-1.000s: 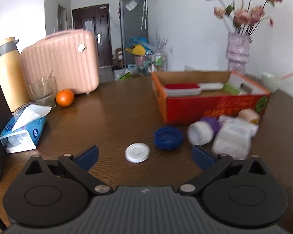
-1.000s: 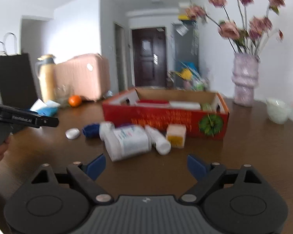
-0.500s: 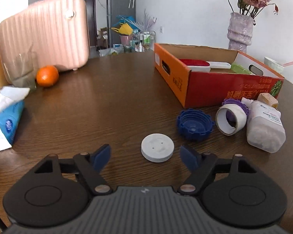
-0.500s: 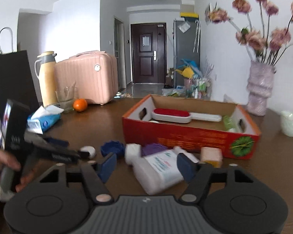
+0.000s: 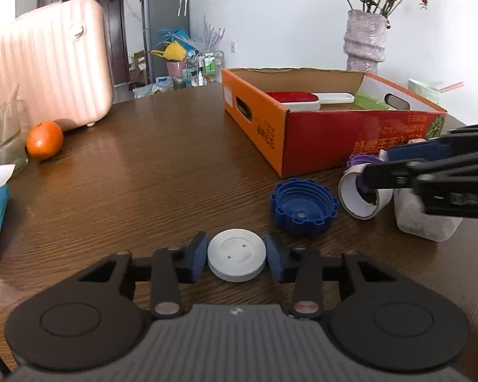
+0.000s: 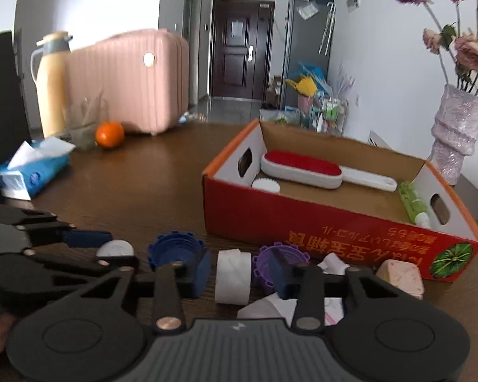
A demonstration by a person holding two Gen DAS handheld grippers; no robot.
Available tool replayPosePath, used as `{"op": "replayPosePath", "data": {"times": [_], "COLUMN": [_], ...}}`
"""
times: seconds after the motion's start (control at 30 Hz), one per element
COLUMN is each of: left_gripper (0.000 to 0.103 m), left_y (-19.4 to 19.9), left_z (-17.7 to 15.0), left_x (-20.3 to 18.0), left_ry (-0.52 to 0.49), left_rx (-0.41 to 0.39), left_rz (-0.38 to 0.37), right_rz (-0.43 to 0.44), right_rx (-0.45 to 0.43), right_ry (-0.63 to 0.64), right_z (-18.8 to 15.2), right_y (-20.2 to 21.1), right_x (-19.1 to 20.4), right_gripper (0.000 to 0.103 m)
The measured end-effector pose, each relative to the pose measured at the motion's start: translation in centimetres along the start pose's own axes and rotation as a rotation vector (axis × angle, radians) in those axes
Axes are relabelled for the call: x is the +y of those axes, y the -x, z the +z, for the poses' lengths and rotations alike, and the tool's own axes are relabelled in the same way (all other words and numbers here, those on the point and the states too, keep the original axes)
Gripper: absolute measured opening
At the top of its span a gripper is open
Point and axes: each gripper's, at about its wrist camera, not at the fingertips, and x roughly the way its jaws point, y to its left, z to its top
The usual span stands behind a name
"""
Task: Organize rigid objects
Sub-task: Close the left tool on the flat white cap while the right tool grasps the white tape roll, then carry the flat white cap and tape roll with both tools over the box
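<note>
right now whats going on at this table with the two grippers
The left gripper is closed around a flat white round lid on the brown wooden table. The right gripper straddles a white roll of tape, not yet clamped. The red cardboard box already holds a red-and-white brush.

My left wrist camera sits low over the wooden table (image 5: 137, 172), looking forward along its fingers toward the red cardboard box (image 5: 322, 140) and the far wall. My right wrist camera rides slightly higher and further right, facing the box's long printed side (image 6: 341, 232) and the door (image 6: 239, 51) beyond. Both views share the blue cap (image 5: 304, 205) (image 6: 175, 250), the white roll (image 5: 361, 195) (image 6: 232, 275), the orange (image 5: 44, 140) (image 6: 110, 134) and the pink suitcase (image 5: 44, 70) (image 6: 130, 79). Each camera sees the other gripper: right gripper (image 5: 430, 172), left gripper (image 6: 114, 250).
</note>
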Motion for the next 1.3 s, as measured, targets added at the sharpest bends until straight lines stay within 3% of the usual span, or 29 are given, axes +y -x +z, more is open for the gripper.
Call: {"op": "replayPosePath", "data": {"times": [0.03,0.23,0.4,0.57,0.73,1.0,1.3], "left_gripper": [0.04,0.04,0.04,0.04,0.04,0.04,0.04], "left_y": [0.0,0.2,2.5,6.7,11.5,18.3,23.2], "left_z": [0.0,0.2,1.0,1.4,0.4,-2.3,-6.0], "left_x": [0.0,0.2,-0.2,-1.8,-4.9,-10.4,-13.7], "left_ry": [-0.001,0.02,0.019,0.048,0.062,0.064,0.099], "left_rx": [-0.001,-0.01,-0.08,-0.181,-0.283,-0.386,-0.403], "left_rz": [-0.002,-0.002,0.032,0.044,0.033,0.077,0.097], "right_rz": [0.002,0.007,0.017,-0.032,-0.133,-0.209,-0.197], "right_rx": [0.017,0.019,-0.068,-0.17,-0.244,-0.293,-0.352], "right_ry": [0.009,0.053,-0.012,-0.03,-0.03,-0.091,-0.131], "right_z": [-0.1,0.2,0.1,-1.3,-3.9,-10.2,-14.7], "right_y": [-0.4,0.0,3.8,9.6,15.2,21.7,26.9], "right_x": [0.1,0.2,-1.4,-3.0,-4.6,-5.6,-4.8], "right_gripper": [0.023,0.023,0.023,0.023,0.023,0.023,0.023]}}
